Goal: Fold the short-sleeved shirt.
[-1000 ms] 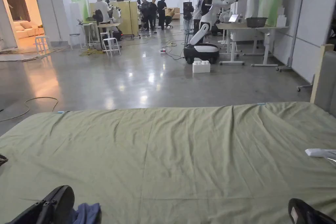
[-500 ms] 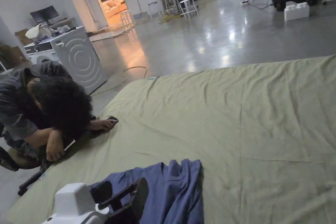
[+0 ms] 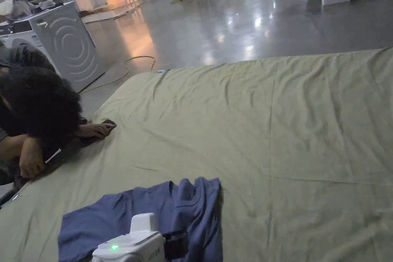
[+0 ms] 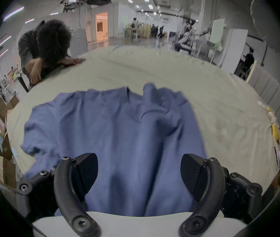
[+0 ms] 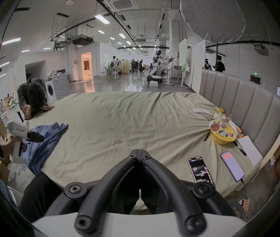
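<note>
A crumpled blue short-sleeved shirt [image 3: 153, 209] lies at the near left corner of the bed, its collar end bunched up toward the right. In the left gripper view the shirt [image 4: 118, 129] spreads out under my left gripper [image 4: 139, 172], whose jaws stand wide apart just above the cloth with nothing pinched. The left gripper [image 3: 176, 241] shows at the bottom of the head view. In the right gripper view the left gripper [image 5: 33, 137] is held over the shirt [image 5: 50, 138]. My right gripper [image 5: 138, 151] is shut and empty, above the bed's near edge, well right of the shirt.
A green sheet [image 3: 268, 128] covers the bed. A person [image 3: 38, 121] leans on its left edge with a hand on the sheet. Two phones [image 5: 200, 169], a yellow bowl [image 5: 222, 133] and papers lie by the padded headboard [image 5: 238, 100]. A washing machine [image 3: 65, 44] stands beyond.
The head camera has swung down and to the left, bringing the shirt and the leaning person into view. My left gripper stays over the near part of the shirt.
</note>
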